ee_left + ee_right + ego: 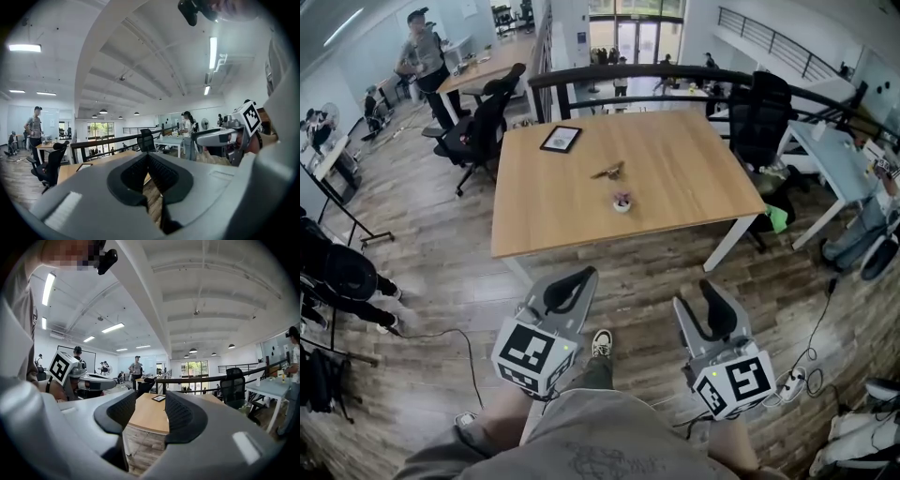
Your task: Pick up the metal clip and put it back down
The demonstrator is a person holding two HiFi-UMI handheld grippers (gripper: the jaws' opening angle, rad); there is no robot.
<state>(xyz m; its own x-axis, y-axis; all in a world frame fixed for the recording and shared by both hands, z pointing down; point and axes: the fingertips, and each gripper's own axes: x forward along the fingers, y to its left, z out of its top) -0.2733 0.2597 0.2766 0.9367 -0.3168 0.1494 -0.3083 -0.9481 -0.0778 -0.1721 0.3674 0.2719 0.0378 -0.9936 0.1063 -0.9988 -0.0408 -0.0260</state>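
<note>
A big wooden table (581,220) stands well ahead of the person, with a strip of floor in between. A black chair (478,127) sits by its far left corner.

Down low, close to the person's body, are the two grippers. The left gripper (579,281) has its jaws pressed together at the tips, and nothing is in them. The right gripper (698,298) has its jaws wide apart. It holds nothing too, and only the far-off table shows through the gap.

On the table, a dark tablet (561,139) lies near the far edge. A small cup (622,202) stands nearer the person. The metal clip (607,171) lies near the middle of the table, between the tablet and the cup, touching neither.

I think the job has not started yet. The person should first step up to the table. The right gripper looks ready, since it is open. It should come down with one jaw on each side of the clip and then squeeze softly, because the clip is little and could slip. It should keep away from the cup.

Both hands are held low, side by side, pointing forward at the table.
</note>
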